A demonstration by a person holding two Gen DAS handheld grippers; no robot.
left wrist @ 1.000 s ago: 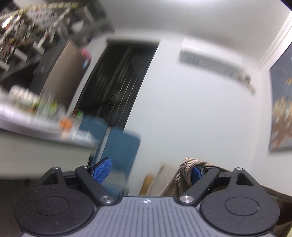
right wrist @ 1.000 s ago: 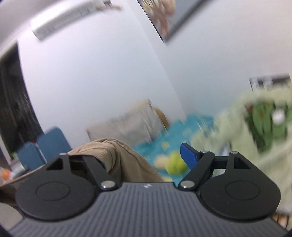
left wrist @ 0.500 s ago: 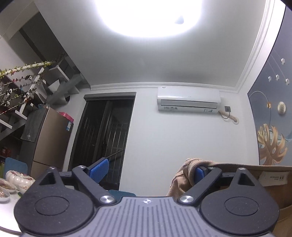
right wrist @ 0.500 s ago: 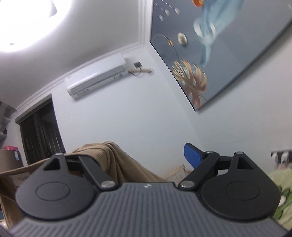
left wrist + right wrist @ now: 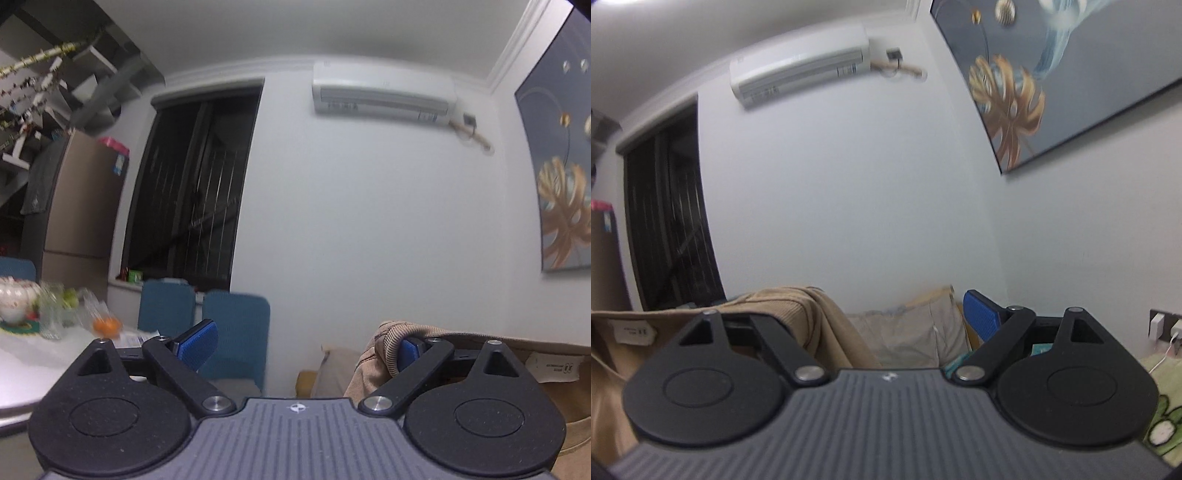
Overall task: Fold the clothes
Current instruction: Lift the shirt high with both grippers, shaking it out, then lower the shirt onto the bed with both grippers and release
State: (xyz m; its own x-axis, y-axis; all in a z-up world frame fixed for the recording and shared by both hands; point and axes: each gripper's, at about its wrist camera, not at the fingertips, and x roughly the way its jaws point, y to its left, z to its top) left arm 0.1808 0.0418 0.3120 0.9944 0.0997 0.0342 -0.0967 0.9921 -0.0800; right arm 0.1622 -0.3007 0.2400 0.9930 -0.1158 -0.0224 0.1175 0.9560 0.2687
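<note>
Your left gripper (image 5: 301, 345) stood wide open, the tan garment (image 5: 384, 345) draped over its right finger (image 5: 406, 352). Your right gripper (image 5: 882, 314) likewise gaped, the same garment (image 5: 798, 310) hanging over its left finger, held aloft between both tools.

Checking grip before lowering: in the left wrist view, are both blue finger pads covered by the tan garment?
No: the tan ribbed-knit garment drapes over only one of the fingers, while the other blue pad is bare.
</note>
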